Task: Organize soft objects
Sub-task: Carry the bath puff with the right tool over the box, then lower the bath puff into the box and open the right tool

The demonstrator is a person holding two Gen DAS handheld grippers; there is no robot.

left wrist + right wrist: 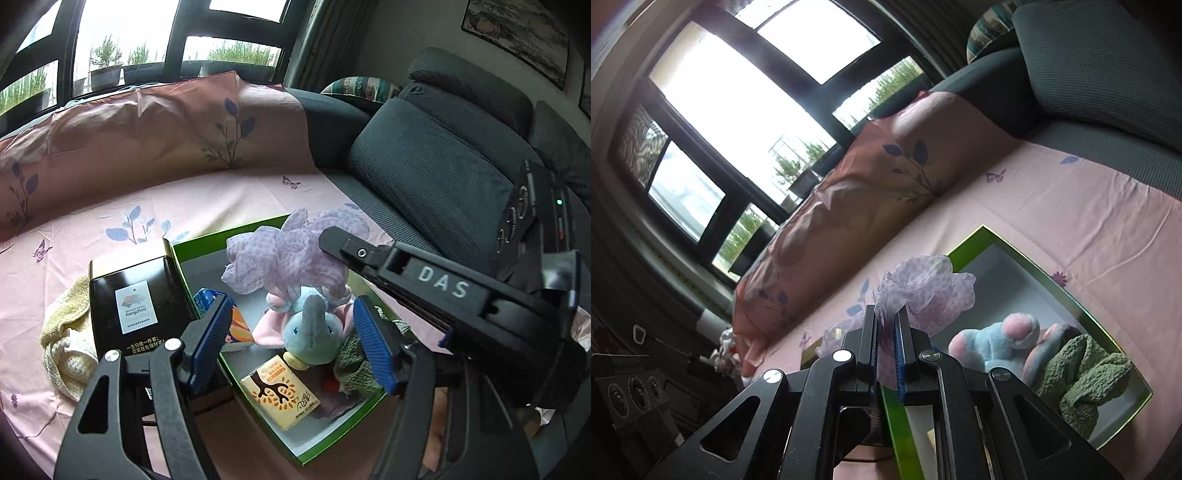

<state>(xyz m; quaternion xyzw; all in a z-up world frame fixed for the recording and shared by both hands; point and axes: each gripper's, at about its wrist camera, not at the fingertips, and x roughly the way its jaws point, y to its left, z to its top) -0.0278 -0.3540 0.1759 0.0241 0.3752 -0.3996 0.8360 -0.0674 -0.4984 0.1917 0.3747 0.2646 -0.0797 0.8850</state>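
Jaws: your right gripper (885,341) pinches the lilac mesh puff (925,286), light and squashy; your left gripper (291,334) gapes over the stuffed elephant (312,332) in the green box (192,243).

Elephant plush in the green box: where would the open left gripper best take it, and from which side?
Grip the elephant plush across its rounded grey head, coming from above. The head faces up between the left gripper pads, already straddled, while the box wall, drink carton and green cloth crowd its sides. The right gripper holds the purple mesh pouf just above.
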